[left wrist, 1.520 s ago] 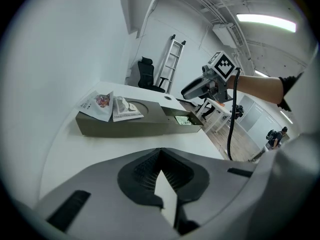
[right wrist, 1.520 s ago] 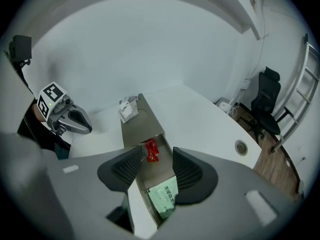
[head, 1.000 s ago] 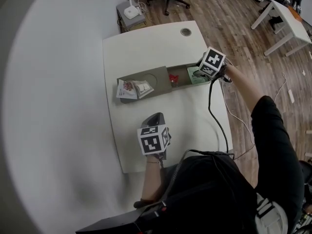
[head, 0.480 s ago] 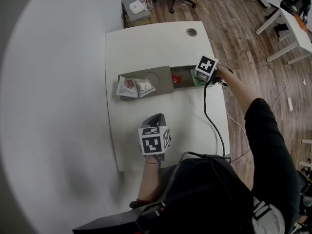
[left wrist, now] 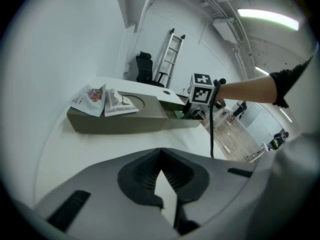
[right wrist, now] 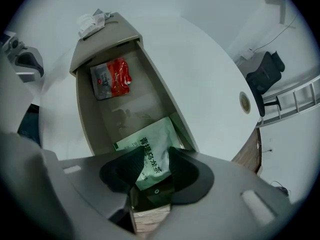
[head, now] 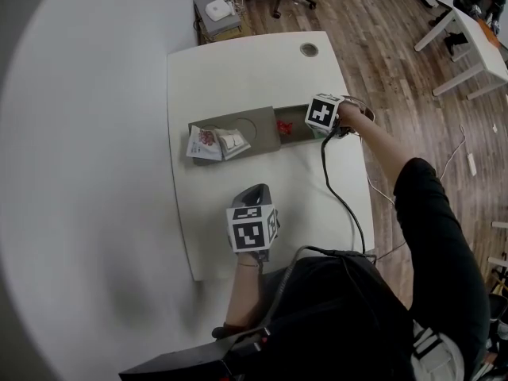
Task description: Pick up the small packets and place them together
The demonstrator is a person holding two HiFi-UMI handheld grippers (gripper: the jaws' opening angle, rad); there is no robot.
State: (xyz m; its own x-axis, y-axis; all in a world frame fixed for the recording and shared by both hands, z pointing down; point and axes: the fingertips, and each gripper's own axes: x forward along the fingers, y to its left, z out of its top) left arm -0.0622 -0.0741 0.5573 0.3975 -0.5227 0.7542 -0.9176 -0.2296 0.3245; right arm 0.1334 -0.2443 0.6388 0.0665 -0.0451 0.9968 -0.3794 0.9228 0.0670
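Partly done: two packets lie together on the grey box lid, centre left; the red packet and green packet lie in its open compartment, the right tool straddling the green one, jaws half-wide and just closing; left tool closed, empty.

Black top, black sleeve over the right arm. The left tool and right tool were grey, each bearing a white cube with black square markers; a black cable ran from the right one.
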